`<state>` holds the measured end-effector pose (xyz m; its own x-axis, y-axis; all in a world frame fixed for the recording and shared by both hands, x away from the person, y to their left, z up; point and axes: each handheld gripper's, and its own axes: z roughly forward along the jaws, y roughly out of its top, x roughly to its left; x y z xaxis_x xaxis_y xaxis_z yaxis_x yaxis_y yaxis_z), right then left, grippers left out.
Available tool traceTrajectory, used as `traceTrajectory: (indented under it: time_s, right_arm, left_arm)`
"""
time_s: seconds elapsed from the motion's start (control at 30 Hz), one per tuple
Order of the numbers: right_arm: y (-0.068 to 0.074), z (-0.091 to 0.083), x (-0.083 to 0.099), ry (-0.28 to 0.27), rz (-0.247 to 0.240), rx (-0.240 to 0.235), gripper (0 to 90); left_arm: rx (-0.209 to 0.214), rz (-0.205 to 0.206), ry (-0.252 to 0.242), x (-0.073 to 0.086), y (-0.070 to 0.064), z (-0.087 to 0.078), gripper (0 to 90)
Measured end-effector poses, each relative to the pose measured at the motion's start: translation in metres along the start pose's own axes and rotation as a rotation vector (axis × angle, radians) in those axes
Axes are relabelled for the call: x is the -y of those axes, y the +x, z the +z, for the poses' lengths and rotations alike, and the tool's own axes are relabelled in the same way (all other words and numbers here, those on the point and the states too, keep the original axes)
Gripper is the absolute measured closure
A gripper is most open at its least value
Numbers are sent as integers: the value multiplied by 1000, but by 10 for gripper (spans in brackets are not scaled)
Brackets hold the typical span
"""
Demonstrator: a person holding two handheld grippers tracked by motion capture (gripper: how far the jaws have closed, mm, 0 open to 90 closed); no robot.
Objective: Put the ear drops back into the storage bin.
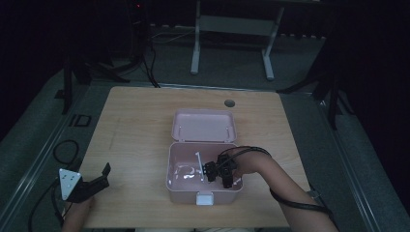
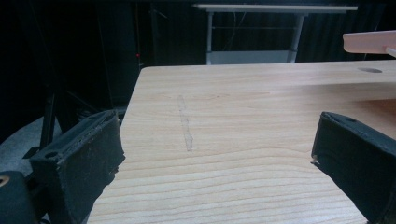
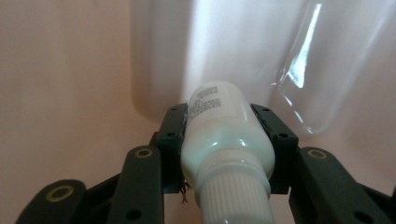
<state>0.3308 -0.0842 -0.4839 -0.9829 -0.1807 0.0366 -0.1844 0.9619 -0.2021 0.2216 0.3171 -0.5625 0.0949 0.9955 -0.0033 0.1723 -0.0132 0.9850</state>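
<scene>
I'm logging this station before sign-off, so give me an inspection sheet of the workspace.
Surface: wooden table, faint scratch.
Job's things: pink box open, lid back; white bottle held inside the box.
Clutter: nothing seen.
Grippers: right hand-held gripper shut on bottle; left hand-held gripper open, at the table's near left corner.
Cables: cable along the right forearm; loops on the floor, left.
Surroundings: dark room, white desk frame behind.

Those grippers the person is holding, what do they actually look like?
Both are black with two jaws. The left gripper carries a grey three-cornered plate with small dots. The right gripper has blocky pads on hinged links with brass-ringed holes. A black cable trails over the person's bare forearm.
</scene>
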Motion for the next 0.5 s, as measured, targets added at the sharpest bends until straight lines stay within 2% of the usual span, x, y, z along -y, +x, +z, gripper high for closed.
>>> traceTrajectory:
  time_s: [0.2, 0.3, 0.5]
  right_arm:
    - [-2, 9, -3, 27, 3, -4, 592]
    - [-4, 9, -4, 16, 34, -11, 592]
    - [-4, 13, -4, 11, 37, -19, 581]
  left_arm:
    - [-1, 2, 0, 0, 0, 0, 20]
    - [0, 1, 0, 0, 0, 0, 20]
    - [-1, 2, 1, 0, 0, 0, 20]
